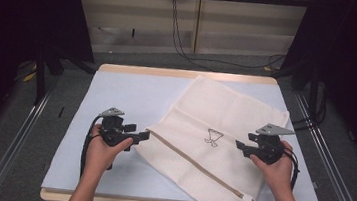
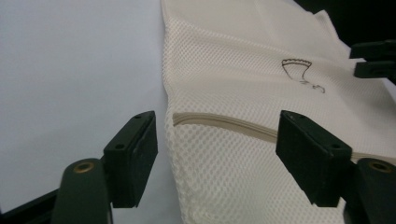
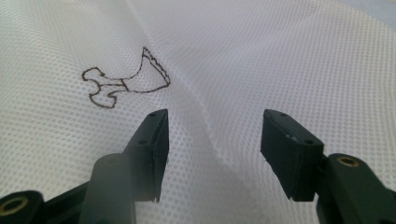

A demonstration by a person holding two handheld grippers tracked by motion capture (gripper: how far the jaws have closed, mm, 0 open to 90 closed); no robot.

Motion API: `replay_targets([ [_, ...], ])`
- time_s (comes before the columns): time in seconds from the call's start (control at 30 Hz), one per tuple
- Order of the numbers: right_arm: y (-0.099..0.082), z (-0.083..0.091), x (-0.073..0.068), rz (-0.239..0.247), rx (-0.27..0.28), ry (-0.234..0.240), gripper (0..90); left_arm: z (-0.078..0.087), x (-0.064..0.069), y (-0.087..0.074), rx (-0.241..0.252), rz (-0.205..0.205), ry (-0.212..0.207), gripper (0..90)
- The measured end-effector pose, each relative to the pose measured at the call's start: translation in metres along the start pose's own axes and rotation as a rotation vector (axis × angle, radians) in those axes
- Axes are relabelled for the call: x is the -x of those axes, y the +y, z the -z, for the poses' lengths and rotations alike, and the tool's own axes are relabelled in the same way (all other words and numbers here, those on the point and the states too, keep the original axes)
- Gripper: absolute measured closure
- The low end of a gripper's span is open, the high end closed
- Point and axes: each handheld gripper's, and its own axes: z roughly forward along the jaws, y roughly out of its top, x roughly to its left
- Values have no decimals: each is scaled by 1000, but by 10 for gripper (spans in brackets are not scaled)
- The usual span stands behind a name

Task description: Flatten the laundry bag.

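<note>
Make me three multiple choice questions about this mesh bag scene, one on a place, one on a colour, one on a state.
1. Where does the mesh bag lie?
A. on the floor
B. on the table's right half
C. hung on a rail

2. What colour is the mat under it?
A. pale blue
B. red
C. black

3. How stand the jaws of the left gripper?
A. shut on the bag
B. shut on a cable
C. open

Answers: 1 B, it spreads from centre to the right edge. 2 A, pale blue shows beside it. 3 C, the pads stand apart, clear of the mesh.

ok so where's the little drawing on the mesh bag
In the high view the drawing sits mid-bag on the mesh bag, between the left hand-held gripper and the right hand-held gripper.
</note>
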Motion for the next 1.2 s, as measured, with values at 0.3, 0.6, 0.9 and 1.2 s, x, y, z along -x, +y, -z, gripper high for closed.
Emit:
replay_targets([
  [0.3, -20, 16, -5, 2, -30, 0, 387, -33, -9, 5, -45, -26, 0, 459],
  [0.6, -40, 40, 13, -142, -43, -106, 353, -51, -12, 3, -143, -13, 19, 674],
  [0.9, -50, 34, 21, -181, -122, -132, 705, -51, 0, 3, -207, -35, 48, 824],
  [1.2, -42, 19, 23, -144, -145, -104, 900, -36, -3, -4, -209, 17, 42, 829],
])
